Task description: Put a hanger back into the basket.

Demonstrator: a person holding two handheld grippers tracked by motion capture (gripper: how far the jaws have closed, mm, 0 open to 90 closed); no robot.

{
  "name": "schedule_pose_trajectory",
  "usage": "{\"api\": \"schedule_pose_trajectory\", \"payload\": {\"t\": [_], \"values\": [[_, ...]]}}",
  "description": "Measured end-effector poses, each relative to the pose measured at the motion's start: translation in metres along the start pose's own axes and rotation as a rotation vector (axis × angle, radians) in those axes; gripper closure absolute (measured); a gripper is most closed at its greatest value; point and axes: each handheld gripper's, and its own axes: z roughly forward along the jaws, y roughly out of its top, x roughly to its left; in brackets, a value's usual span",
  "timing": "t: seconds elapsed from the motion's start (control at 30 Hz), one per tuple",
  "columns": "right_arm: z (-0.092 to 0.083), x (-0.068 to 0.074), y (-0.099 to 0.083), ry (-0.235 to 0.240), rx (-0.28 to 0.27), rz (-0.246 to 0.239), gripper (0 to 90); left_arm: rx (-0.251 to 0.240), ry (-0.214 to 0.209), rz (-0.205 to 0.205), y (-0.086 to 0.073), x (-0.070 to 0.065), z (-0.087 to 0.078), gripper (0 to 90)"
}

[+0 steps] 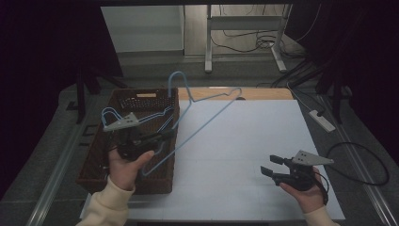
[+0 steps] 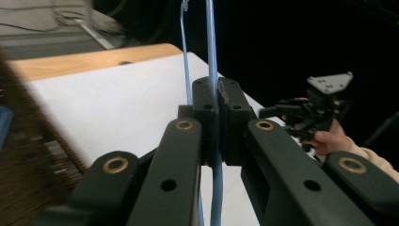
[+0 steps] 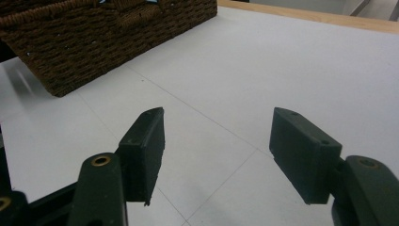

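A: What stood at the far left?

B: A brown wicker basket [image 1: 96, 162] sat at the table's left edge, with more blue wire inside it, hard to make out.

A: And the left gripper [image 1: 165, 134]?

B: It was held above the basket, jaws clamped tight on the wire of a light blue hanger [image 1: 207, 123]. In the left gripper view the wire [image 2: 212, 56] ran straight up between the closed pads. The hanger was lifted off the surface, slanting from over the basket toward the far middle of the white table [image 1: 244, 141], hook end up and away from the person.

A: The right gripper [image 1: 272, 165]?

B: Low over the table's near right part, well apart from the hanger. Its jaws stood wide apart with nothing between them; the right gripper view showed bare table there [image 3: 216, 160].
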Motion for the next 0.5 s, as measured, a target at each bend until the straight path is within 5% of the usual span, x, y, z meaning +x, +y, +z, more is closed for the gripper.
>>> {"api": "schedule_pose_trajectory", "payload": {"t": [0.2,0.5], "values": [[0.001,0.0,0.0,-0.002,0.01,0.0,37.2,-0.037,0.071,-0.027,-0.006,0.03,-0.038,86.5],[0.0,-0.003,-0.001,-0.01,0.007,0.014,37.0,-0.054,0.158,-0.061,-0.015,0.06,-0.071,86.5]]}}
